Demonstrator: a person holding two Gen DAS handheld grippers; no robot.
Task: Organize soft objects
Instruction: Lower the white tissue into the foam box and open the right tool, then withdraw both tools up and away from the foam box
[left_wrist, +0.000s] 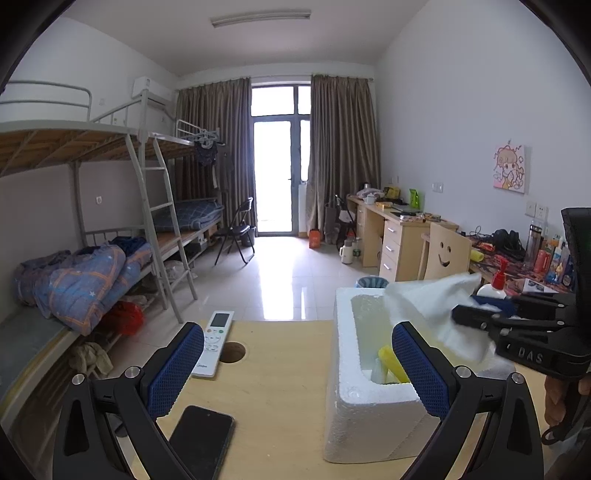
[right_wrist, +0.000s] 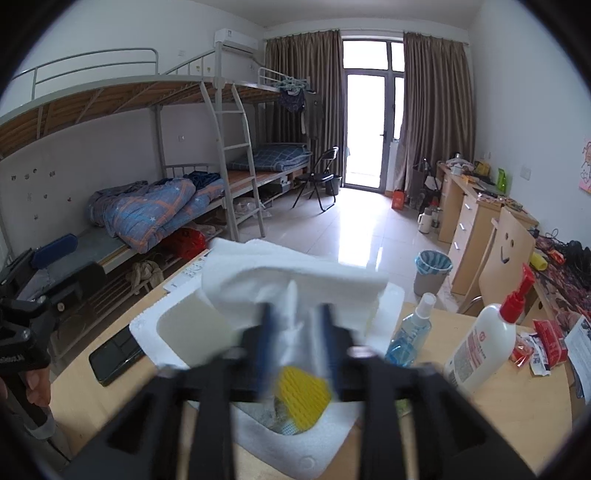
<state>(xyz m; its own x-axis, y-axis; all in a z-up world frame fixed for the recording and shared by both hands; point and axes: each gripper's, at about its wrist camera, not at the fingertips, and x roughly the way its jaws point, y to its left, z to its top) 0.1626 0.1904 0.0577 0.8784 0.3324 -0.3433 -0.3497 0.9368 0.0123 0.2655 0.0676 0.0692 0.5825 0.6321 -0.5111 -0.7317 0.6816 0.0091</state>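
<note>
Right tongs clamped on crumpled white soft foam sheet, held above open white styrofoam box on tabletop; yellow mesh foam sleeve inside box; left tongs spread apart, holding nothing

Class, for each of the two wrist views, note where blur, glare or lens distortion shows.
Left wrist view: sharp overall, blown-out balcony door, its glare on the floor tiles, bunk bed rails bowed by the fisheye. Right wrist view: right tool and white foam sheet smeared with blur; black vignette in the corners.
</note>
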